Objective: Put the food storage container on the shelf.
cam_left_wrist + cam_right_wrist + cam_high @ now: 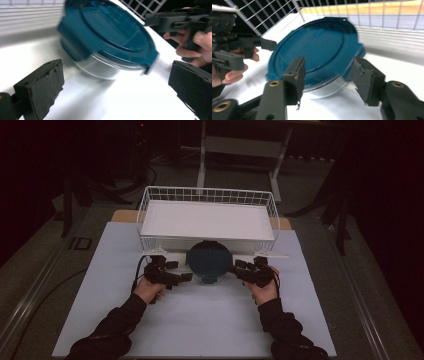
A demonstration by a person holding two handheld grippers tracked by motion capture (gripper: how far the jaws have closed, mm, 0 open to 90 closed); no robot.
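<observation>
A round container with a dark teal lid (pixel 209 259) and a clear base stands on the white board just in front of the wire basket. In the left gripper view the container (pixel 110 37) looks tilted and blurred. My left gripper (pixel 186 276) sits at its left side, open, and its jaws (pixel 117 66) stand wide apart short of the container with nothing between them. My right gripper (pixel 235 266) is at the container's right. Its jaws (pixel 329 63) are open and straddle the near rim of the lid (pixel 317 47) without closing on it.
A white wire basket (pixel 207 195) with a white liner stands at the back of the white board (pixel 200 325), close behind the container. Wooden table edges show at both sides of the basket. The floor around the table is dark, with stands and cables.
</observation>
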